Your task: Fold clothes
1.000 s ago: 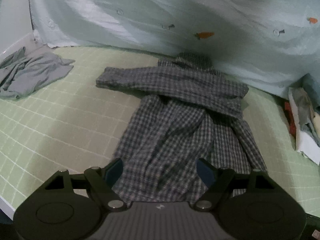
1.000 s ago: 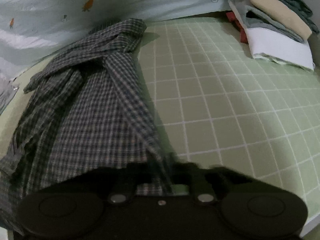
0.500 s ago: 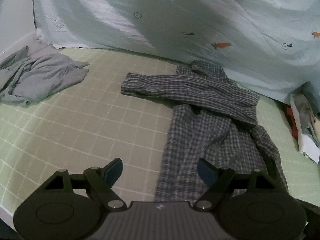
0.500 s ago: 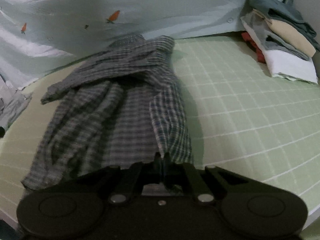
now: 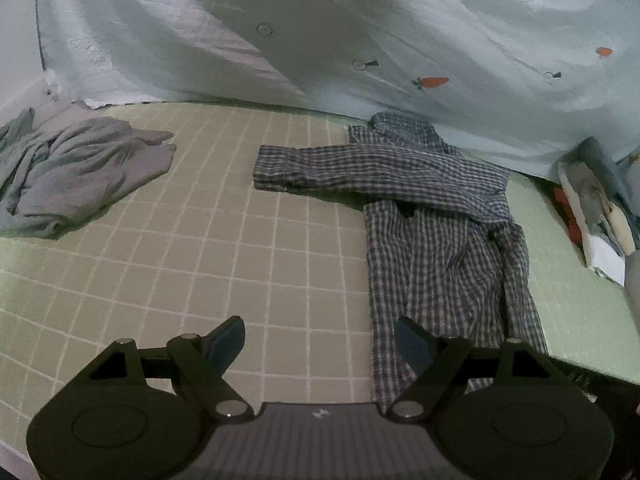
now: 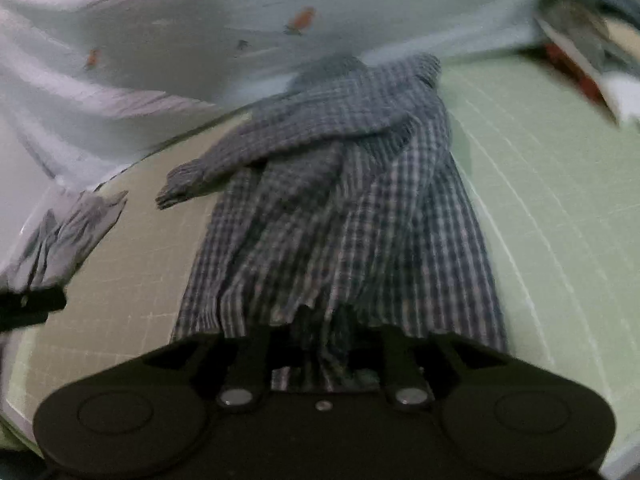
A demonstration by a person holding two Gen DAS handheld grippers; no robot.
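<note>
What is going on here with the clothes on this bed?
A person with a claw in each hand is folding a checked shirt on a green checked sheet. The right claw is shut on the shirt's bottom hem. The left claw is open and holds nothing, over the sheet beside the shirt's left edge. One sleeve lies folded across the chest. A crumpled grey garment waits at the left, and a stack of folded clothes sits at the right.

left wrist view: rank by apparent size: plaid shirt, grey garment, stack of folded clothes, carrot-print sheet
1. carrot-print sheet, cropped by the frame
2. plaid shirt
3. grey garment, cut off at the left edge
4. stack of folded clothes, partly out of frame, so unsure
</note>
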